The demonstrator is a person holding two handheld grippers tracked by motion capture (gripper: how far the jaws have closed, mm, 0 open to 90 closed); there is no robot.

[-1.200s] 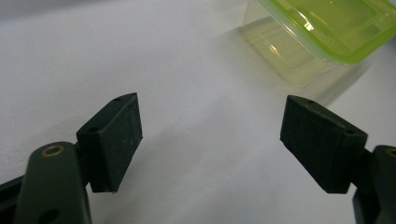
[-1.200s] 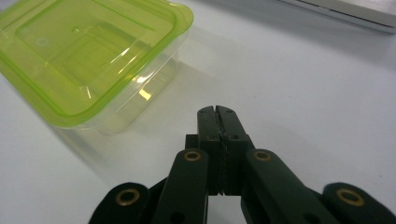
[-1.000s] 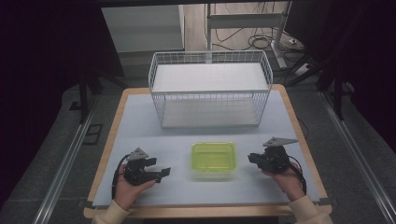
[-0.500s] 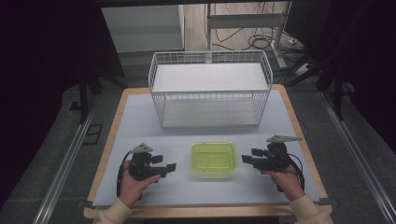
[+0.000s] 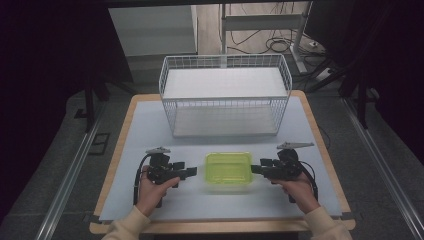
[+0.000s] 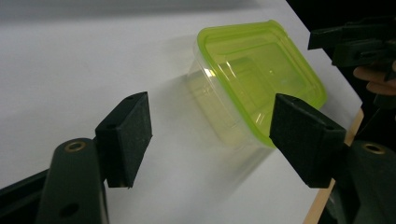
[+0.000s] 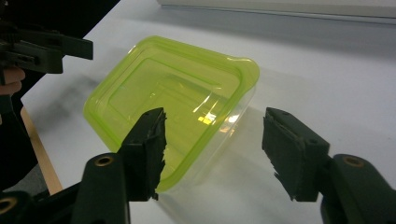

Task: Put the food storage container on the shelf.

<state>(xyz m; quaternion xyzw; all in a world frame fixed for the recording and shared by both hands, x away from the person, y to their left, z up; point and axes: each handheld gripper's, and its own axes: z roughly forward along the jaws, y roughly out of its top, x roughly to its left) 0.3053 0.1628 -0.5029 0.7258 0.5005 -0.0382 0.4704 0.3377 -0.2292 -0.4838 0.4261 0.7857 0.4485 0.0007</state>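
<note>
A clear plastic container with a lime-green lid (image 5: 228, 169) sits on the pale table near its front edge. My left gripper (image 5: 191, 173) is open just to its left, jaws pointing at its side; in the left gripper view the container (image 6: 254, 77) lies ahead between the two black pads (image 6: 126, 135). My right gripper (image 5: 256, 169) is open just to its right, also pointing inward; in the right gripper view the container's near corner (image 7: 177, 102) sits ahead of the left pad (image 7: 148, 147). Neither gripper holds anything.
A white wire basket (image 5: 225, 95) stands at the back middle of the table, open at the top. The table's wooden rim (image 5: 125, 117) frames the pale mat. Beyond the table are dark floor, rails and cables.
Both grippers have turned inward and closed in on the container from either side. The container has not moved.
</note>
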